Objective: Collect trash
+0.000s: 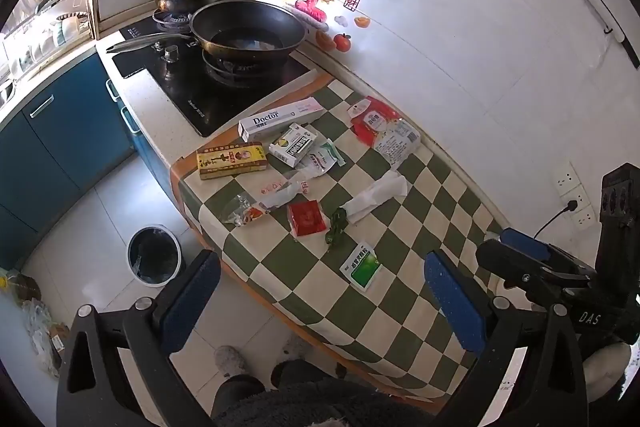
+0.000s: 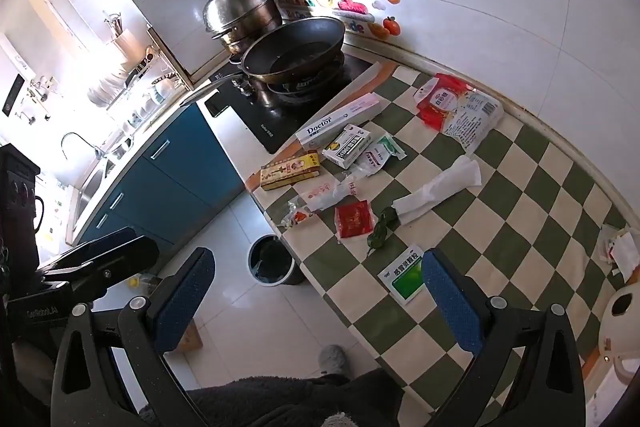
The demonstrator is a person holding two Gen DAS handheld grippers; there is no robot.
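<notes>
Both grippers [image 1: 320,301] [image 2: 318,299] gaped, empty | wrappers littered checked cloth [image 1: 404,227] above bin [image 1: 154,255] | bin seemingly lined, awaiting trash

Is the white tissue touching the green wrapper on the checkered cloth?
Touching. In the right wrist view, the white tissue has its lower end lying against the green wrapper, no cloth visible between them.

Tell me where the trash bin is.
The trash bin stands on the floor left of the checkered table, below the blue cabinets; both views show it.
</notes>
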